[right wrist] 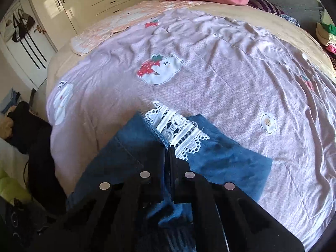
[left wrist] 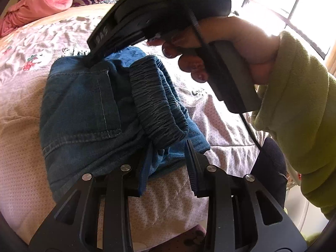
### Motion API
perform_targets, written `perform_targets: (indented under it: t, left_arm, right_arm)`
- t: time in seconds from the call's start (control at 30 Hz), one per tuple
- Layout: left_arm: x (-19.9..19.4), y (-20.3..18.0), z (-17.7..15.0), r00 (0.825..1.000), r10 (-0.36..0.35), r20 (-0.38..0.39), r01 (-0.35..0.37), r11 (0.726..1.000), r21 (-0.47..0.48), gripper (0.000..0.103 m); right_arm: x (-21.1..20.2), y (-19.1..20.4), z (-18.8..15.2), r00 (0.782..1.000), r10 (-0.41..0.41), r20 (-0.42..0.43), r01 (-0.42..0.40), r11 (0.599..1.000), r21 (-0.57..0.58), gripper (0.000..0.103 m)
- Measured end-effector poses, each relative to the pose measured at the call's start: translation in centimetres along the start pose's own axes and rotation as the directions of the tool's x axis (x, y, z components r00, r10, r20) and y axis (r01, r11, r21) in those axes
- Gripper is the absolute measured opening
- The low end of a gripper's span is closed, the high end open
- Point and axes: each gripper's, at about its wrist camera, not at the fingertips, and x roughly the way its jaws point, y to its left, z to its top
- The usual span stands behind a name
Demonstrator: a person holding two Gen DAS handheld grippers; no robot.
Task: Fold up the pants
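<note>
Blue denim pants [left wrist: 84, 113] lie folded into a thick bundle on the bed, back pocket up and the elastic waistband [left wrist: 156, 103] on the right. My left gripper [left wrist: 168, 149] is open, its fingers either side of the bundle's near edge below the waistband. My right gripper [left wrist: 90, 61] comes in from above, held by a hand in a green sleeve, its tip pressed on the far edge. In the right wrist view my right gripper [right wrist: 167, 149] is shut on the denim [right wrist: 134, 147] next to the white lace hem [right wrist: 178, 130].
A pink printed bedsheet [right wrist: 210, 84] covers the bed. Pink bedding [left wrist: 35, 6] is piled at the head. A clothes stack [right wrist: 326, 35] sits at the far right. White wardrobes [right wrist: 84, 0] stand beyond. Dark clothing [right wrist: 35, 138] lies off the bed's left edge.
</note>
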Motion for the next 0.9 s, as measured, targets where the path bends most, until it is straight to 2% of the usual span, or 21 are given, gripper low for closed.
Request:
perform_targets:
  t: [0.13,0.17,0.2,0.4,0.47,0.63,0.73,0.83,0.9]
  left_arm:
    - [0.0,-0.1,0.0,1.0,0.005,-0.003,-0.005,1.0,-0.003,0.023]
    - [0.0,-0.2,0.0,1.0,0.006,-0.004,-0.006,1.0,-0.002,0.023]
    - [0.0,-0.2,0.0,1.0,0.006,-0.005,-0.006,1.0,-0.002,0.023]
    - [-1.2,-0.3,-0.1,1.0,-0.008,0.003,0.008,1.0,-0.016,0.024]
    - [-2.0,-0.3,-0.2,1.0,-0.016,0.007,0.016,1.0,-0.02,0.028]
    - [-5.0,0.6,-0.3,0.998,-0.022,0.052,0.025,0.998,-0.064,0.033]
    - [-7.2,2.0,0.3,0.994,0.028,0.103,-0.019,0.996,-0.089,0.041]
    - [-8.4,4.3,1.2,0.984,0.134,0.118,-0.117,0.984,-0.135,0.041]
    - [-8.6,5.6,1.2,0.979,0.173,0.107,-0.153,0.973,-0.172,0.041]
  right_arm:
    - [1.1,0.2,-0.4,0.999,-0.035,-0.009,0.035,0.999,-0.001,0.003]
    - [0.8,0.1,-0.4,0.999,-0.045,0.001,0.045,0.999,0.011,0.006]
    - [0.7,-0.1,-0.3,0.999,-0.046,0.007,0.046,0.999,0.025,0.013]
    - [-4.0,-1.5,-0.9,0.993,-0.02,0.114,0.004,0.99,0.139,0.038]
    - [-5.5,-1.7,-1.3,0.989,-0.008,0.147,-0.016,0.988,0.157,0.044]
    - [-9.4,-0.8,-3.4,0.977,0.009,0.215,-0.042,0.988,0.149,0.048]
    - [-10.8,0.0,-5.0,0.971,0.013,0.237,-0.047,0.989,0.137,0.053]
    - [-11.8,0.9,-6.9,0.968,0.005,0.251,-0.038,0.991,0.126,0.054]
    - [-11.9,1.6,-8.2,0.967,0.003,0.254,-0.034,0.992,0.121,0.054]
